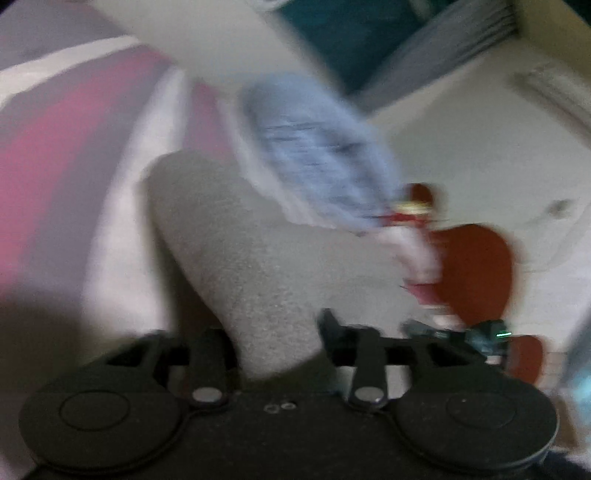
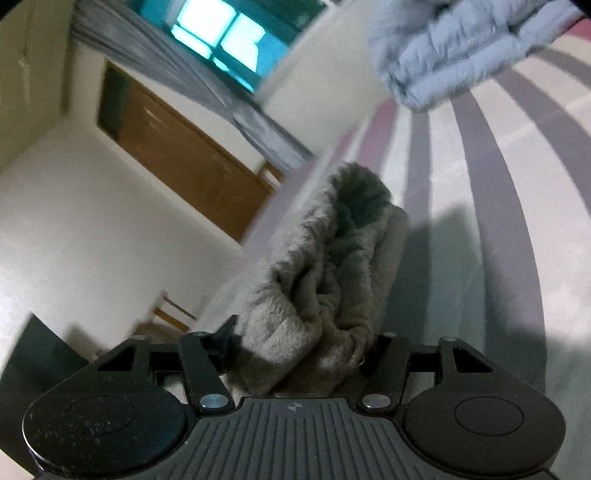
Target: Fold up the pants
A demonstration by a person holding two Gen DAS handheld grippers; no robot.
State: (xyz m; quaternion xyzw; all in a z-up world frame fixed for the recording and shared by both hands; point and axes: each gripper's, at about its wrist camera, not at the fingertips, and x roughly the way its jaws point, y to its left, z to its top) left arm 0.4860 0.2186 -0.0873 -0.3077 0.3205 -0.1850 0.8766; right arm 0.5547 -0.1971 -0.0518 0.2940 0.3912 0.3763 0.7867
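- Striped bed (image 2: 491, 229) carries everything; both views are tilted and the left one blurred.
- Left tool (image 1: 277, 347) and right tool (image 2: 306, 350) each clench the grey pants (image 2: 332, 266), lifted off the bed, probably to bring ends together.
- Blue garment (image 2: 443, 55) lies beyond near the bed's far edge, possibly crowding the landing spot; window (image 2: 221, 33) behind.

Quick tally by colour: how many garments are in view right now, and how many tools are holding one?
Grey garments: 1, the grey pants, held by both the left tool and the right tool.
Light blue garments: 1, the light blue garment on the striped bed cover.
Tools gripping fabric: 2.
Total garments: 2.
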